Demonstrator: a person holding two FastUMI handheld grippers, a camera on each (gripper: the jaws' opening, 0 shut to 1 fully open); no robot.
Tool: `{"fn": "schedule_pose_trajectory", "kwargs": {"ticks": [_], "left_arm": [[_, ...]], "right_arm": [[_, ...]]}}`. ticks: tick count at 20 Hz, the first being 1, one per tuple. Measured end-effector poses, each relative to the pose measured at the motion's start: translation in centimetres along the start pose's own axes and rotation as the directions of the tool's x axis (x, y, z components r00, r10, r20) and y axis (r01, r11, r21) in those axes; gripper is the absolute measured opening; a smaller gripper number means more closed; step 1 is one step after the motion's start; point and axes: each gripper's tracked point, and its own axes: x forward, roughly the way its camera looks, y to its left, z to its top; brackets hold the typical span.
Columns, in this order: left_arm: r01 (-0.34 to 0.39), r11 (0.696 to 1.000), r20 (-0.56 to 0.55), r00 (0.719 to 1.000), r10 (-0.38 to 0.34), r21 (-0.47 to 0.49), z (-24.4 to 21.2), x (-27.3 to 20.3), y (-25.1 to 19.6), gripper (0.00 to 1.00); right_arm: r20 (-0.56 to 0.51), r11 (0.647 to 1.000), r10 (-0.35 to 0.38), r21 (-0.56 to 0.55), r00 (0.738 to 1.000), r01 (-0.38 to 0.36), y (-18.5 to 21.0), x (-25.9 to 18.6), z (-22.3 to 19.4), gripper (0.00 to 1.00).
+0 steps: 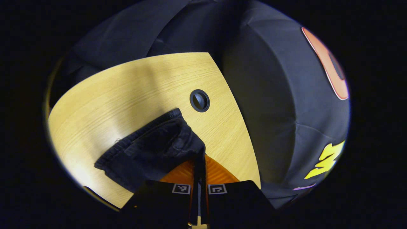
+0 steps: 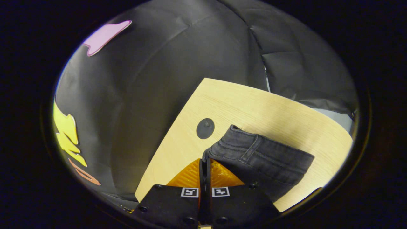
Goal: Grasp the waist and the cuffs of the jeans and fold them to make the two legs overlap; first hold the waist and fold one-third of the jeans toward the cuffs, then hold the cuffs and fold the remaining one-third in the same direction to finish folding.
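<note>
Dark jeans hang over the light wooden table. In the left gripper view my left gripper (image 1: 199,165) is shut on a thin edge of the jeans (image 1: 152,149); the bunched cloth with its hem droops to the left of the orange fingers (image 1: 178,173). In the right gripper view my right gripper (image 2: 205,167) is shut on the corner of the jeans' waistband (image 2: 260,156), whose stitched seams and belt loop spread out to the right. Both ends are lifted above the table top.
The wooden table (image 1: 127,92) carries a round black cable grommet (image 1: 199,100) just beyond the cloth; the same grommet (image 2: 205,128) lies left of the waistband on the table (image 2: 270,108). The table's edge runs close to both grippers, with the black cloth wall behind.
</note>
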Motion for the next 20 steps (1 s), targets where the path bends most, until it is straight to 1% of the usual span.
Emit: {"fn": "schedule_pose_trajectory", "kwargs": {"ticks": [2,3,4,5,6,7,9,10,11,12,13,14,15,16,17,18,19,20], "left_arm": [[-0.025,1.0,-0.005,1.0,0.025,0.001,-0.1,1.2,0.9,0.07],[-0.023,1.0,0.001,1.0,0.023,-0.004,-0.1,1.6,1.0,0.08],[-0.029,1.0,0.008,1.0,0.029,-0.001,0.0,1.8,1.1,0.07],[-0.041,0.999,0.009,0.999,0.041,0.007,-0.1,2.1,1.3,0.14],[-0.043,0.999,0.006,0.999,0.043,0.017,-0.2,2.4,1.2,0.56],[-0.038,0.999,0.009,0.999,0.038,0.026,-0.3,2.1,0.9,0.7],[-0.07,0.996,0.03,0.997,0.068,0.06,-0.2,1.6,0.9,0.96],[-0.083,0.993,0.041,0.996,0.08,0.084,-0.3,1.2,0.8,0.92],[-0.094,0.989,0.054,0.995,0.088,0.114,-0.2,0.7,0.7,1.0],[-0.103,0.983,0.068,0.993,0.094,0.149,-0.3,-0.1,0.5,0.97],[-0.107,0.975,0.084,0.992,0.093,0.192,-0.5,-1.1,0.1,0.98],[-0.109,0.963,0.104,0.991,0.085,0.245,-0.7,-2.2,-0.6,1.0],[-0.11,0.946,0.133,0.988,0.072,0.306,-0.9,-3.7,-1.4,0.98],[-0.112,0.923,0.172,0.984,0.051,0.367,-0.9,-4.9,-2.5,0.98],[-0.114,0.896,0.216,0.976,0.021,0.429,-1.2,-6.5,-3.3,0.98],[-0.118,0.866,0.262,0.965,-0.016,0.486,-1.5,-8.5,-4.7,0.98],[-0.122,0.838,0.306,0.95,-0.056,0.532,-2.1,-10.5,-5.7,0.98],[-0.132,0.81,0.354,0.93,-0.099,0.572,-2.8,-12.5,-6.7,0.98]], "right_arm": [[0.002,1.0,-0.013,0.006,1.0,0.013,-0.5,0.3,0.1,0.01],[0.01,1.0,-0.016,0.007,1.0,0.016,-0.4,0.3,0.0,0.0],[0.013,1.0,-0.019,0.004,1.0,0.019,-0.4,0.5,-0.1,0.01],[0.018,1.0,-0.019,-0.002,1.0,0.019,-0.3,0.6,0.0,0.09],[0.015,1.0,-0.02,-0.017,1.0,0.02,-0.2,0.5,0.1,0.05],[0.012,0.999,-0.005,-0.033,1.0,0.006,0.2,0.7,-0.1,0.3],[0.018,0.998,0.015,-0.059,1.0,-0.014,0.9,-0.2,-0.1,0.47],[0.034,0.998,0.02,-0.067,0.999,-0.018,1.2,-0.7,0.3,0.55],[0.056,0.997,0.025,-0.077,0.998,-0.02,1.4,-1.4,0.5,0.64],[0.077,0.996,0.024,-0.093,0.997,-0.017,1.6,-2.3,1.0,0.72],[0.1,0.993,0.023,-0.116,0.995,-0.011,1.9,-3.3,1.2,0.81],[0.124,0.987,0.021,-0.158,0.992,-0.001,1.8,-4.5,1.4,0.73],[0.15,0.977,0.017,-0.214,0.988,0.016,1.9,-5.7,1.6,0.77],[0.178,0.96,0.021,-0.279,0.984,0.03,2.1,-7.4,1.6,0.86],[0.209,0.936,0.037,-0.35,0.977,0.04,2.5,-9.0,1.4,0.78],[0.24,0.906,0.058,-0.42,0.969,0.049,2.9,-10.9,1.1,0.87],[0.269,0.874,0.083,-0.482,0.96,0.059,3.4,-13.0,0.5,0.87],[0.293,0.845,0.113,-0.532,0.95,0.063,3.9,-15.3,-0.1,0.87]]}}
